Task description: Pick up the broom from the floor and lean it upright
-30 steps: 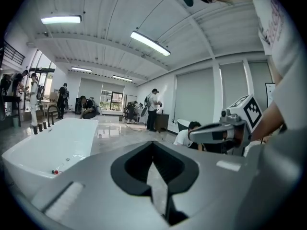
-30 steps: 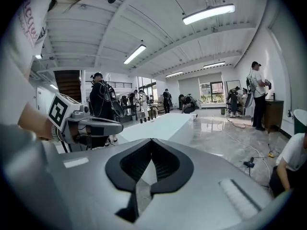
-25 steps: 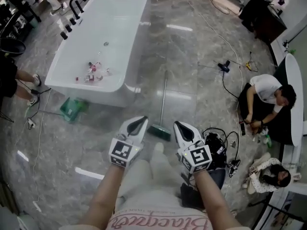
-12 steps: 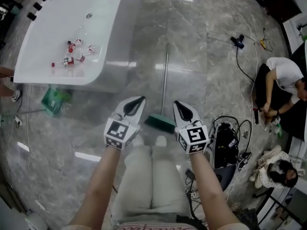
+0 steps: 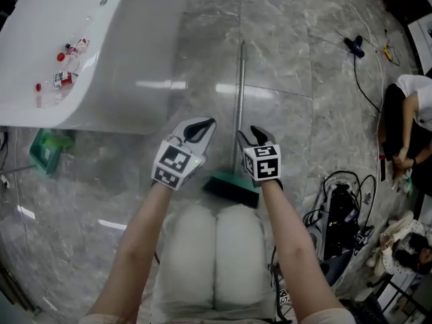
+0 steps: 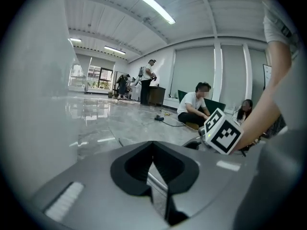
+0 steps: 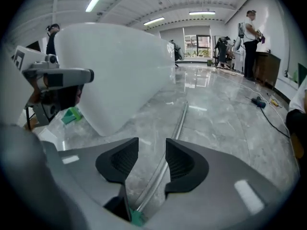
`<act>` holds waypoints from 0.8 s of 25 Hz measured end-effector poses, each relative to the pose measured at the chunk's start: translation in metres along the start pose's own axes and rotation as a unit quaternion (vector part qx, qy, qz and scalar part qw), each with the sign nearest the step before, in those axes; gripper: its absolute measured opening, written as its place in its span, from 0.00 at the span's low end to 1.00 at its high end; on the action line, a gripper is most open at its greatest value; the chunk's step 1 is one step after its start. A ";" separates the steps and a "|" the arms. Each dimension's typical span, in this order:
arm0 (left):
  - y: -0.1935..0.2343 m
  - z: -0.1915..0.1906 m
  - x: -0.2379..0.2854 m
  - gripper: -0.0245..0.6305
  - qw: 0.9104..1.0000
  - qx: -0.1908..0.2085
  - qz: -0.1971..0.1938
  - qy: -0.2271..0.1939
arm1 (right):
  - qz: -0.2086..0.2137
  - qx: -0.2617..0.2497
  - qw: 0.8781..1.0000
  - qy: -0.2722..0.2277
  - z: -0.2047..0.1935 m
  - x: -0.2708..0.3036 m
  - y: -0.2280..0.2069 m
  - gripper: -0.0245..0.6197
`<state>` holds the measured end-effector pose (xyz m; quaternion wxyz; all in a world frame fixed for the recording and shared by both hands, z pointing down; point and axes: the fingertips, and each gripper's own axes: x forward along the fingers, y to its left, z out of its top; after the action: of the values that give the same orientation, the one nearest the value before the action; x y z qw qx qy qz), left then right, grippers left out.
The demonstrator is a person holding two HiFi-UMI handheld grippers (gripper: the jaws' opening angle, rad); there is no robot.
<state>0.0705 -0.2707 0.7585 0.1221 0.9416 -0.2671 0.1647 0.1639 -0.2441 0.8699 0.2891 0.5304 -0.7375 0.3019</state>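
The broom lies flat on the grey marble floor, its metal handle point(image 5: 239, 100) running away from me and its green head point(image 5: 233, 186) nearest my knees. My right gripper point(image 5: 251, 135) hangs low over the handle just above the head. Its jaws are opening and stand astride the handle point(image 7: 180, 121) without pressing on it, with a green bit of the head point(image 7: 137, 218) below. My left gripper point(image 5: 206, 122) sits just left of the handle with its tips together and nothing held. A strip of the handle point(image 6: 158, 181) shows behind its jaws point(image 6: 153, 145).
A white bathtub point(image 5: 88, 79) stands at the left, with small items inside and a green object point(image 5: 47, 150) on the floor beside it. Black equipment and cables point(image 5: 341, 214) lie at the right, near seated people point(image 5: 412, 106). My knees point(image 5: 216, 248) are just behind the broom head.
Both grippers have dropped towards the floor and closed in on the broom. The right jaws, shut before, now stand apart around the handle. The left jaws stay together.
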 end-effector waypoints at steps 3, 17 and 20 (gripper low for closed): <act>0.018 -0.024 0.025 0.04 1.000 0.016 -0.007 0.000 | -0.015 0.006 0.999 0.044 -0.030 0.052 -0.018 0.32; 0.051 -0.078 0.050 0.04 0.999 0.044 -0.026 0.012 | -0.054 -0.020 0.977 0.206 -0.106 0.155 -0.060 0.29; 0.055 -0.076 0.048 0.04 0.999 0.037 -0.017 0.009 | -0.044 0.029 0.982 0.179 -0.095 0.159 -0.062 0.25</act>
<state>0.0607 -0.3146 0.8545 0.0924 0.9484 -0.2437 0.1804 0.1903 -0.2851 1.0592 0.4138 0.5078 -0.6405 0.4007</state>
